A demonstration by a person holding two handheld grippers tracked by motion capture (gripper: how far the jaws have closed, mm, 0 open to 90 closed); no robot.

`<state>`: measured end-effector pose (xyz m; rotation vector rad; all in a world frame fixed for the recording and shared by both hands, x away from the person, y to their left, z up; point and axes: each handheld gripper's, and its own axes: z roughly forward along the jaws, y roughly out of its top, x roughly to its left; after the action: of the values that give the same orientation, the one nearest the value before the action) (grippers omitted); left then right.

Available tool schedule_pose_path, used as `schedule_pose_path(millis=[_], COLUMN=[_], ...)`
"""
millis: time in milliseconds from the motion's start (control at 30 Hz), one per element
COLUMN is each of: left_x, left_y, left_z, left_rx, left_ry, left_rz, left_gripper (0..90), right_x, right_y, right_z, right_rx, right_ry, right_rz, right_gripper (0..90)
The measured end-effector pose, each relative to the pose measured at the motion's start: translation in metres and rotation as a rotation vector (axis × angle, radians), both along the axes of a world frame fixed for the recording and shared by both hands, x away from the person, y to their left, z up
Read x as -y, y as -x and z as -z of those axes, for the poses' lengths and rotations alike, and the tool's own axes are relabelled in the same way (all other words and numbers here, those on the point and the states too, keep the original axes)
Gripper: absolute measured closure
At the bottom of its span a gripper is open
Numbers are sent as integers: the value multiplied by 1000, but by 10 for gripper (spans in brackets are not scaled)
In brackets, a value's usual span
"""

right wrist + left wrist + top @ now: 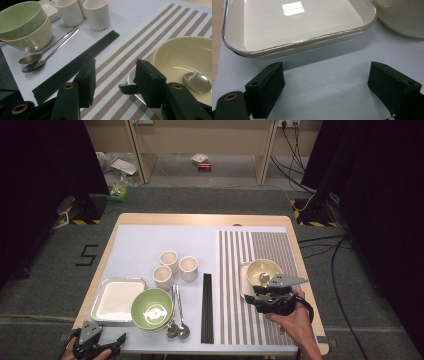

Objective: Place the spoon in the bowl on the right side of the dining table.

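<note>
My right gripper (256,296) (116,67) hovers over the striped placemat (235,320) (130,47), held in a hand. Its jaws stand open with nothing between them. Just beside it is a cream bowl (264,270) (182,55) with a metal spoon (196,82) lying in it; the bowl rests on a white plate (244,282). My left gripper (100,338) (327,72) is at the table's near left corner, jaws wide open over bare blue mat, a short way in front of a white tray (120,280) (299,42).
A green bowl (152,309) (18,17) is stacked in a cream bowl (32,37) (402,20) right of the tray. Two spoons (177,320) (47,53) and black chopsticks (206,307) (77,62) lie mid-table. Three cups (175,265) (96,13) stand behind them.
</note>
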<state>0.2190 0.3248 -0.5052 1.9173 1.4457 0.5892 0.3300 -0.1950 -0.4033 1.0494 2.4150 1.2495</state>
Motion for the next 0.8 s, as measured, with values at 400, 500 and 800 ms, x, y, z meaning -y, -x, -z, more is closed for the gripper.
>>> schedule_pose_path(millis=[400,500,800], left_x=[0,0,0], left_y=[0,0,0], left_z=[0,0,0], left_rx=[1,0,1], left_ry=[0,0,0], left_rz=[0,1,1], left_gripper=[125,125,125], right_x=[10,12,17], right_y=[10,12,18], right_z=[-2,-3,-3], right_rx=[11,11,11], right_ry=[35,39,70], right_rz=[30,37,67], right_gripper=[518,518,522])
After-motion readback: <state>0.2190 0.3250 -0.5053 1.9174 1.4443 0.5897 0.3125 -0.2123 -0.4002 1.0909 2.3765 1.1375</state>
